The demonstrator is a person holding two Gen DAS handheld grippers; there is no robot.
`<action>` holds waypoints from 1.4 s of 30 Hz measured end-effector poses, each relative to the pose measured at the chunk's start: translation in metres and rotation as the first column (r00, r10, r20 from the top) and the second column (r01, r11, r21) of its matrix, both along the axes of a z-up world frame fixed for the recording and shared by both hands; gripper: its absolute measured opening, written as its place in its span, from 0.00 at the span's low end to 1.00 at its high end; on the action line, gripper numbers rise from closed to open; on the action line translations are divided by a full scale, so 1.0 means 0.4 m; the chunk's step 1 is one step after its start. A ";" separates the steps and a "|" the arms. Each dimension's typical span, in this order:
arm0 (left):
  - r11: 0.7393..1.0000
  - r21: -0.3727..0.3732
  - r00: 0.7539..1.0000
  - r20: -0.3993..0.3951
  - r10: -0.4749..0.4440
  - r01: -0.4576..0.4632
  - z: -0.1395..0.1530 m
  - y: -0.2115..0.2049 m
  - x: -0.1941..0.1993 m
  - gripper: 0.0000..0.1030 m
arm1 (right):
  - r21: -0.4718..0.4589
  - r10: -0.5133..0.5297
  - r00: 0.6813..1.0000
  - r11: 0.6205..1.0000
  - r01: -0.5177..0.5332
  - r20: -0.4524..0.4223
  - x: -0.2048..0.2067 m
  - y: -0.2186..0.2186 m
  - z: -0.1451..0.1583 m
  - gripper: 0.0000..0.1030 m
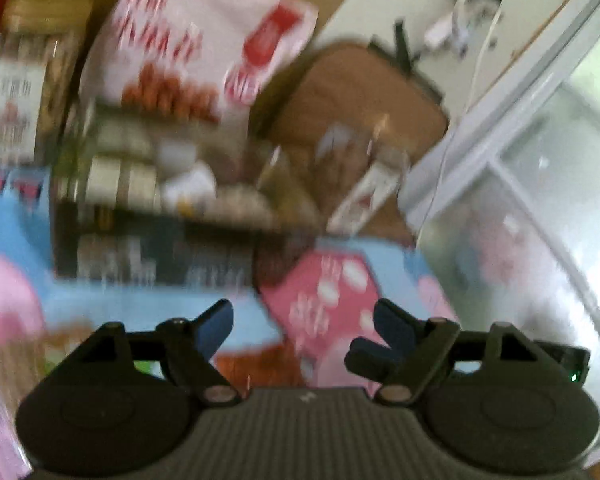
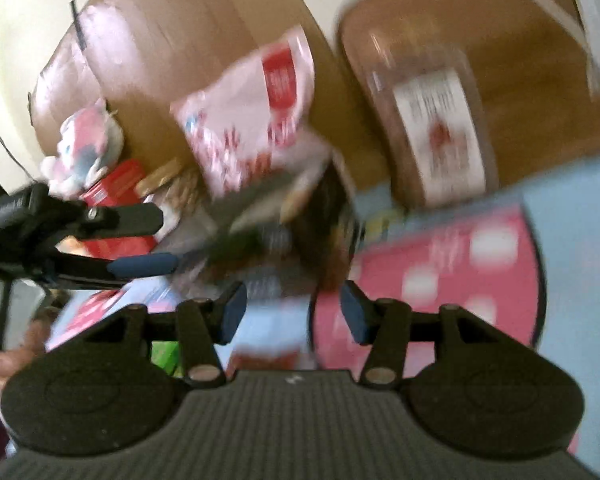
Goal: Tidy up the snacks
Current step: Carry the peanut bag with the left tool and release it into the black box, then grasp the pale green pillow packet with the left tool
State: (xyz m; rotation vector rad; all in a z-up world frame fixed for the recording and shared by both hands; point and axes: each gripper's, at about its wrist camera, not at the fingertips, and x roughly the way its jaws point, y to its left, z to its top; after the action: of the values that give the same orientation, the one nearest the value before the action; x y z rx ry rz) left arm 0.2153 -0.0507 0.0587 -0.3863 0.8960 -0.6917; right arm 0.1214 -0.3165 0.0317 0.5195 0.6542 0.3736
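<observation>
- A blue tablecloth (image 1: 140, 308) with pink cartoon pictures covers the table, and both views are smeared, so small things are hard to read.
- A big brown cardboard box (image 2: 204, 28) stands at the back of the table.
- A large pink and white snack bag (image 1: 204, 44) leans against that box, above the other snacks.
- A dark snack box (image 1: 148, 256) sits in the middle of the cloth, with small packets piled in and over it.
- A clear jar (image 2: 432, 120) with a white label sits on a brown wooden seat at the table's edge.
- A smaller labelled jar (image 1: 16, 96) stands on the left side of the pile.
- A small pink and white plush toy (image 2: 84, 148) rests near the cardboard box.
- The left gripper (image 1: 304, 324) hangs over the cloth in front of the dark box, its fingers apart with nothing between them.
- The right gripper (image 2: 294, 312) is just beside it, fingers apart too and holding nothing.
- I think both hands are between picks, with the snacks not yet sorted.
- Next, I would guess one gripper must go forward to a loose packet, line its fingers on both sides, and close gently so the packet does not crush.
</observation>
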 end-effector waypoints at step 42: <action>0.993 -0.036 0.990 -0.078 -0.114 0.111 -0.054 0.078 -0.263 0.86 | -0.192 0.260 0.965 0.949 -0.248 0.039 -0.256 0.115 0.007 0.66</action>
State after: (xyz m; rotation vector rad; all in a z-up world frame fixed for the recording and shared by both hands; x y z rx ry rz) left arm 0.1102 -0.0196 0.0372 -0.3953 0.9892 -0.7993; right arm 0.0192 -0.2707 0.0346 0.2436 0.6881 0.5642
